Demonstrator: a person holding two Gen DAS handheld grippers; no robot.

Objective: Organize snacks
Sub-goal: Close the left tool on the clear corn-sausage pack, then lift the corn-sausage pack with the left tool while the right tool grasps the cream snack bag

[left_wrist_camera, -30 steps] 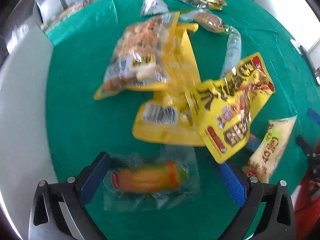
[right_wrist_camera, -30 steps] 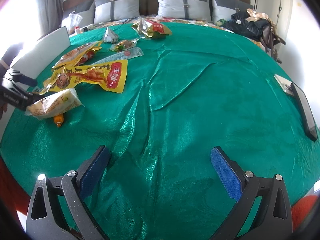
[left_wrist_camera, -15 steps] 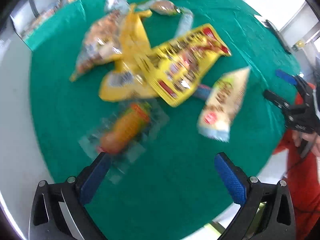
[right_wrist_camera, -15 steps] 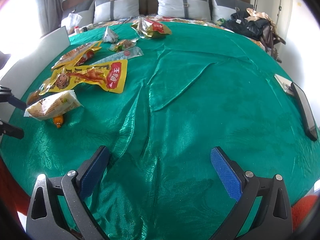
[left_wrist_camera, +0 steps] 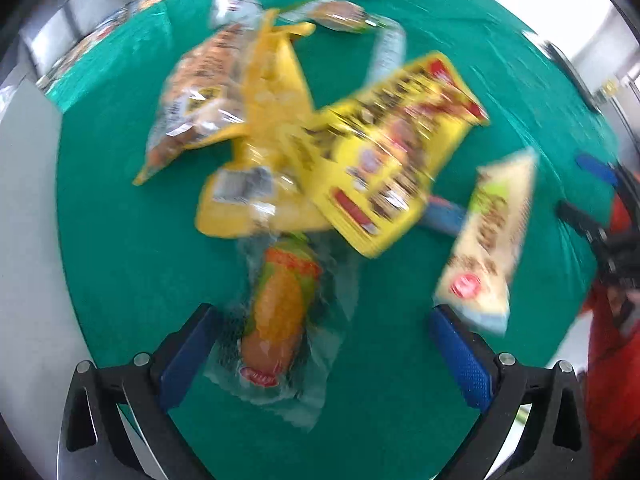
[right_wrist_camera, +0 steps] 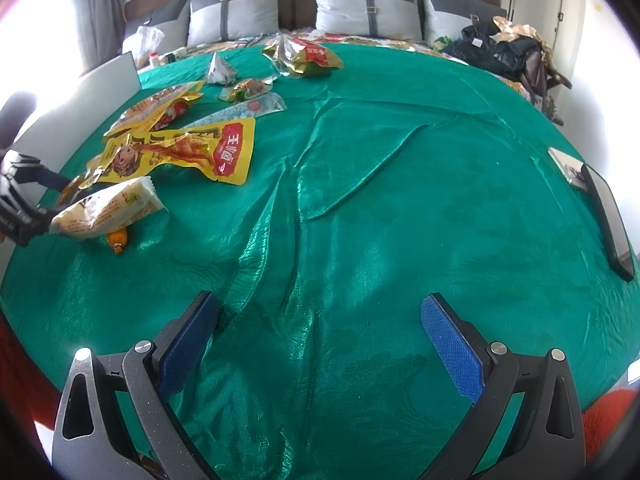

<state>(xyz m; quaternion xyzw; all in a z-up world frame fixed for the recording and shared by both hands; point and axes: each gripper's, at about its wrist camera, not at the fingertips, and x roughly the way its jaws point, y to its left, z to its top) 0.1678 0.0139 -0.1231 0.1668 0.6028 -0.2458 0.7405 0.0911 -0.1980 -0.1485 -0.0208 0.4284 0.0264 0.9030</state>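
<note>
The left gripper (left_wrist_camera: 320, 336) hangs with its blue pads spread wide over the near edge of the green cloth (left_wrist_camera: 100, 216), nothing held between them. A clear-wrapped orange sausage (left_wrist_camera: 280, 304) lies between the two fingers, closer to the left pad; the view is smeared, so whether that pad touches the wrapper is hard to tell. Just beside the right pad lies the cream snack bar (left_wrist_camera: 488, 248), its near end almost at the fingertip. Farther off, a big yellow pouch (left_wrist_camera: 392, 152) overlaps a second yellow pack (left_wrist_camera: 260, 160), with a clear bag of brown snacks (left_wrist_camera: 200, 80) to their left.

The right gripper (right_wrist_camera: 320, 340) is likewise spread apart and empty, poised over a bare, creased stretch of cloth, well apart from the snacks, which cluster at the far left. A dark phone (right_wrist_camera: 608, 220) rests at the right edge.
</note>
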